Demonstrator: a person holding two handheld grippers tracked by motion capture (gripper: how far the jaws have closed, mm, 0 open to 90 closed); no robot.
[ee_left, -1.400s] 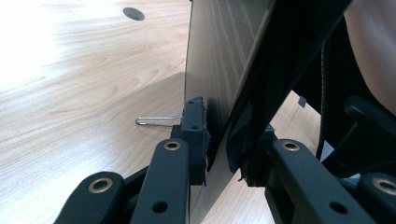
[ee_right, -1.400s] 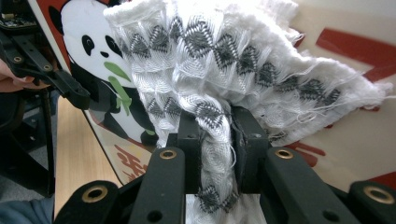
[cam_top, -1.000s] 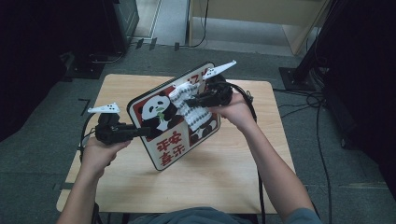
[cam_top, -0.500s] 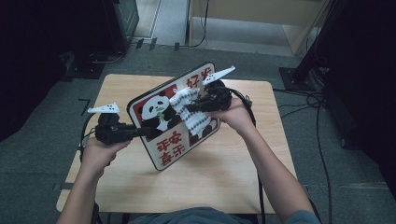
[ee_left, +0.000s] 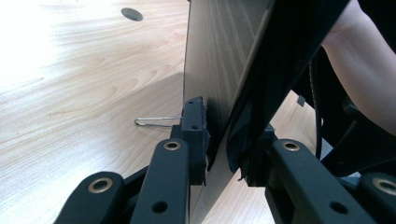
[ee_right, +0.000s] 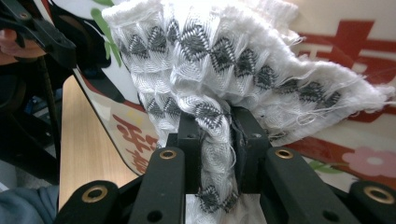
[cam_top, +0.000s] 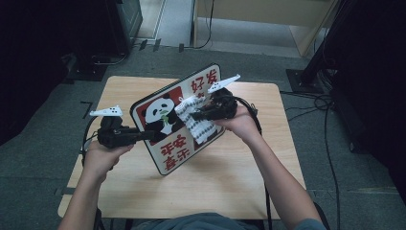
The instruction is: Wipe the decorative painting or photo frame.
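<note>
Cloth (ee_right: 219, 74) | pinched between right fingers (ee_right: 189, 133) | pressed on panda board (cam_top: 167, 158)

One panda sign board (cam_top: 177, 120), one patterned cloth (cam_top: 197, 122), one wooden table (cam_top: 230, 177).

My left gripper (cam_top: 152, 134) and my right gripper (cam_top: 192, 115) are both matte black, each topped by a white three-cornered plate with small dark holes. In the two gripper views, each jaw is a flat black link set with brass-ringed rivets and plain black screw holes, ending in a blocky black pad. A black cable (cam_top: 254, 112) loops from the right gripper. My forearms are bare; a grey-blue garment shows at the lower edge of the high view.
</note>
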